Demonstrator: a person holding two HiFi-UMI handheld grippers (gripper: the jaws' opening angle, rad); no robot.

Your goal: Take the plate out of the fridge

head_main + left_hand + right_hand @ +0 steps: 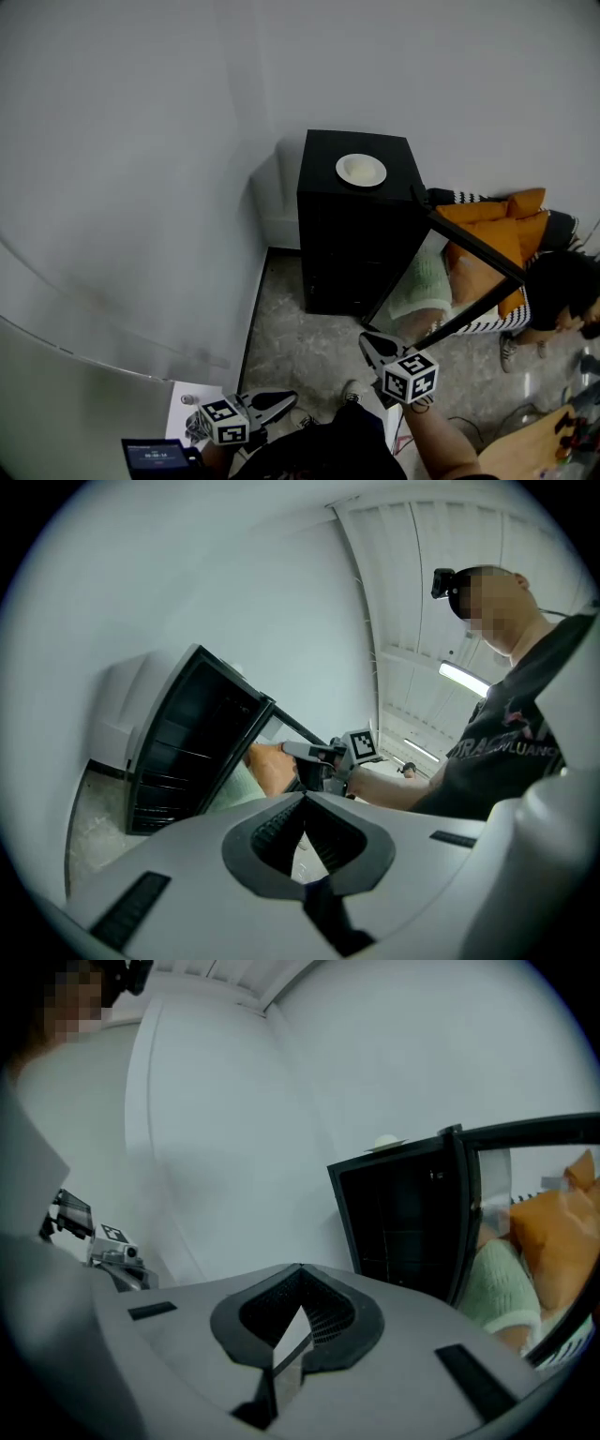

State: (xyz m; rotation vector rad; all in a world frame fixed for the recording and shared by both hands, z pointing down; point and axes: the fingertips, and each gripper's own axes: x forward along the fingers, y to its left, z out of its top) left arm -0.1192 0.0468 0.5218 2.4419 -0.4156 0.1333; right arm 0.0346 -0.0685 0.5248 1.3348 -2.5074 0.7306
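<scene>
Plate (361,170) sits on top of the black fridge (352,234) in my head view, so I judge the removal done; the fridge door (422,281) hangs open, perhaps left to shut. Left gripper view: my left tongs (305,797) are clenched, empty. Right gripper view: right tongs (298,1269) clenched on nothing, facing the fridge.
</scene>
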